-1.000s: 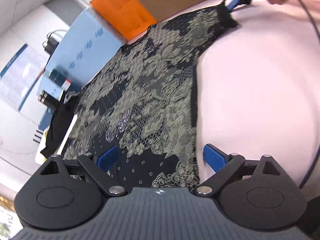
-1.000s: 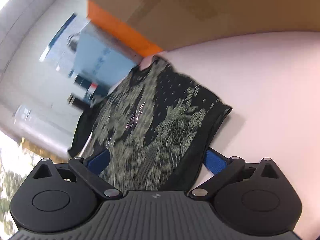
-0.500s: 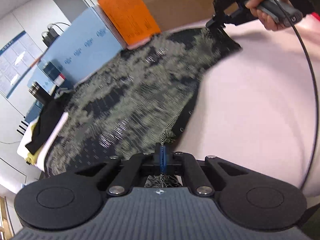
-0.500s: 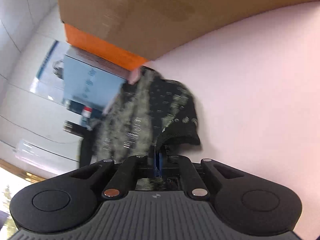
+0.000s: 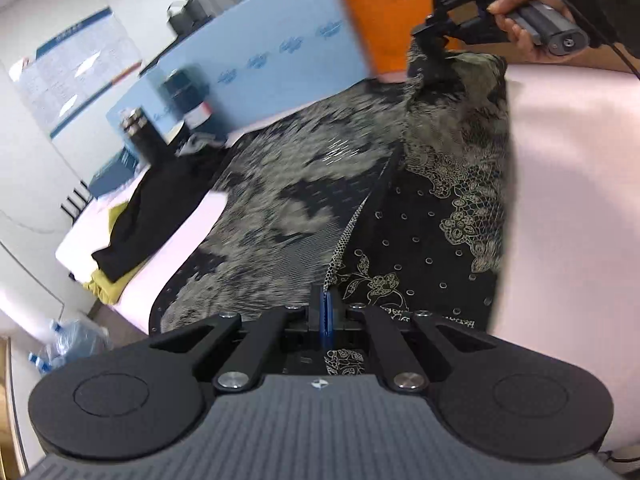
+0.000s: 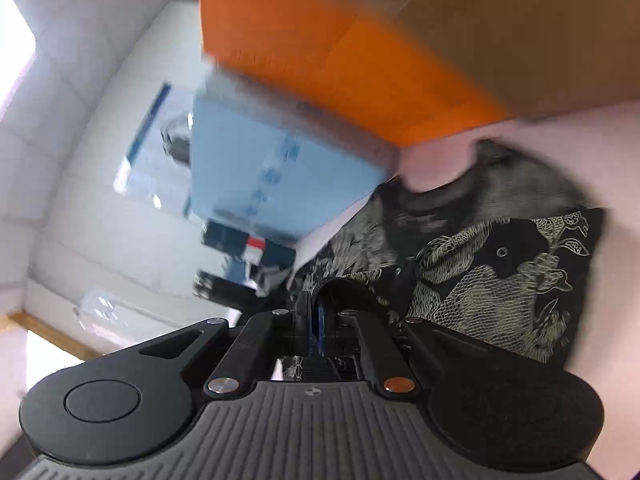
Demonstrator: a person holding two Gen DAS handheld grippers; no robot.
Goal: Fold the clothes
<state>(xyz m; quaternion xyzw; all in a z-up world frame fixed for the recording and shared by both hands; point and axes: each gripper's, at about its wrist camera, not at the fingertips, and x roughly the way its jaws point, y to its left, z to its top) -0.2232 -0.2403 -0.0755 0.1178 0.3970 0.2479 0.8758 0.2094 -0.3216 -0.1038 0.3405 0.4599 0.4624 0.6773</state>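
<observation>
The pale pink table (image 5: 572,184) fills the right half of the left wrist view, bare from the garment's right edge out to the frame edge; its left edge runs down the lower left, beyond it floor and a water bottle (image 5: 68,344). Across the table's middle lies the garment (image 5: 420,240), black cloth printed in cream with lace-like netting, flowers and small rings; its right strip is turned over onto the rest, showing sharp, while the left part is blurred. At upper centre stands a light blue panel (image 5: 264,64) with a row of small darker blue marks, too blurred to read, and beside it an orange-and-brown carton (image 6: 340,60) that crowds the far edge of the table. A wall chart (image 5: 76,68) at upper left bears writing too small to read. A heap of black and yellow clothes (image 5: 136,224) sits at the table's left edge, well apart from the garment. The left tool (image 5: 325,316), bottom centre, has its blue pads pressed together on the garment's near hem. The right tool (image 5: 430,36), at upper right in a hand (image 5: 516,12), is clamped on the far corner, lifted off the table; in its own view the cloth drapes just right of it.
</observation>
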